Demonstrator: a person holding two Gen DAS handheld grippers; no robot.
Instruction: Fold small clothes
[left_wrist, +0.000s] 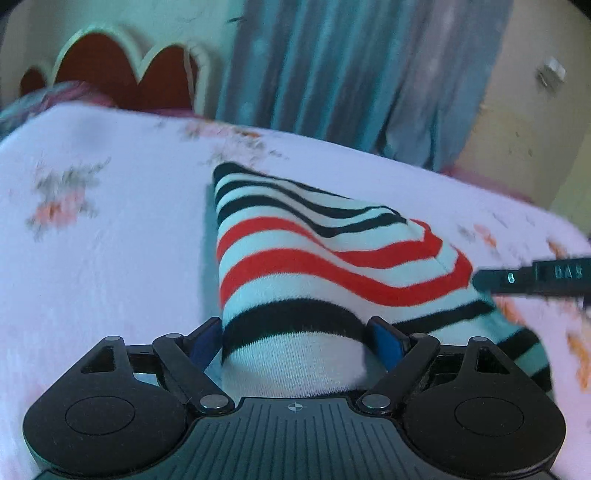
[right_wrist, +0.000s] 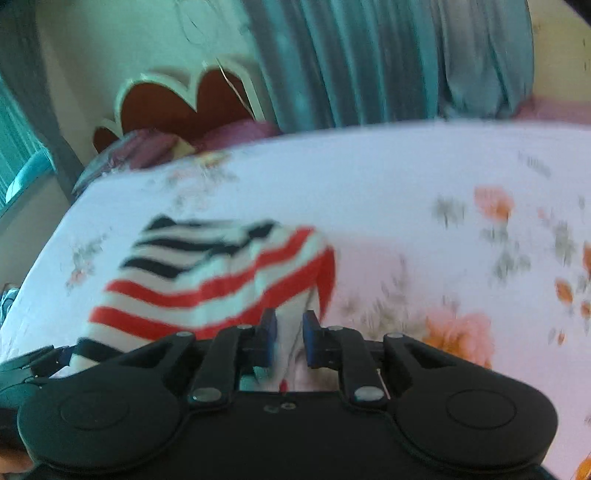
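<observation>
A white knitted garment with black and red stripes (left_wrist: 314, 254) lies on the floral bedsheet (left_wrist: 110, 240). My left gripper (left_wrist: 295, 343) stands open, its jaws wide apart on either side of the garment's near end, which fills the gap between the blue pads (left_wrist: 386, 341). My right gripper (right_wrist: 290, 338) is shut on the garment's (right_wrist: 207, 280) right edge, with white fabric pinched between its pads (right_wrist: 269, 332). In the left wrist view one finger of the right gripper (left_wrist: 524, 281) reaches in from the right and meets that raised edge. The picture is blurred.
A red headboard with a cream scalloped rim (left_wrist: 122, 74) stands at the far end of the bed, with purple bedding (right_wrist: 155, 147) in front of it. A teal curtain (left_wrist: 351, 74) hangs behind the bed. The bed's far edge (right_wrist: 443, 123) borders the curtain.
</observation>
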